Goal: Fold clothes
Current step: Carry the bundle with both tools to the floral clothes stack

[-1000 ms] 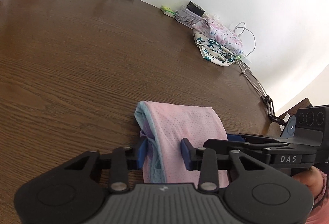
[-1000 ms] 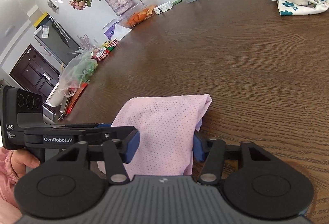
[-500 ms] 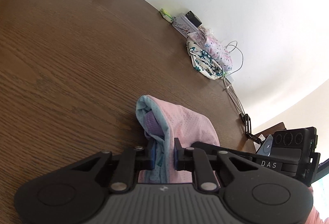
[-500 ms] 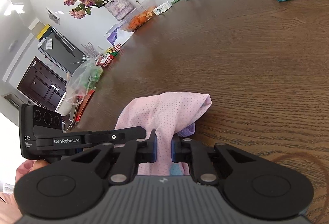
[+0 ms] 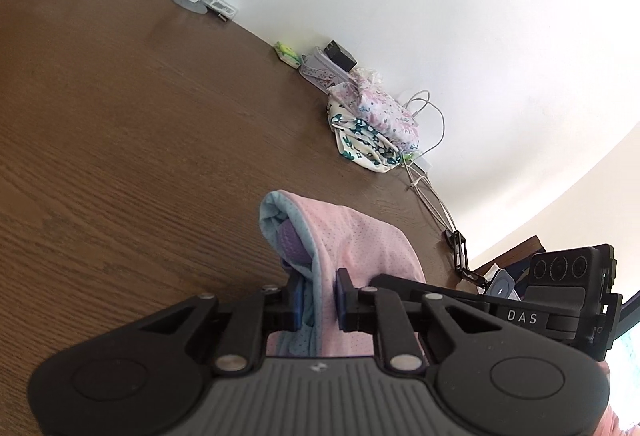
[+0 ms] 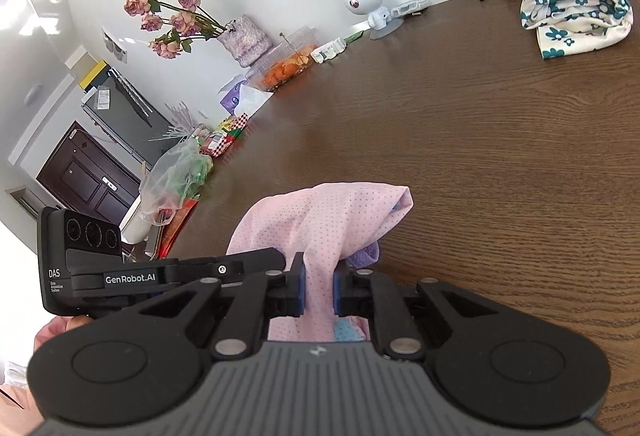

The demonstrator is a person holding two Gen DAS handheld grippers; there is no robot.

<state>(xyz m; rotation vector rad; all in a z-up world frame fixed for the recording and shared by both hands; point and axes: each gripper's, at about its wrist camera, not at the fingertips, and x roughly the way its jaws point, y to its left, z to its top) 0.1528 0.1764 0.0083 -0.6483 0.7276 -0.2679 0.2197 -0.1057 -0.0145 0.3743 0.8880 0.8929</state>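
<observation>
I should keep both grips level and lift evenly, so the layers do not slip apart. My left hand-held gripper and my right hand-held gripper are each clamped on the pink mesh garment, which lies bunched on the table directly before them.

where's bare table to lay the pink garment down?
Both grippers, left and right, clamp the pink garment. Bare wood table lies ahead of it, up to the folded floral pile. Crowded: the wall edge with webcam and orange-food container.
</observation>
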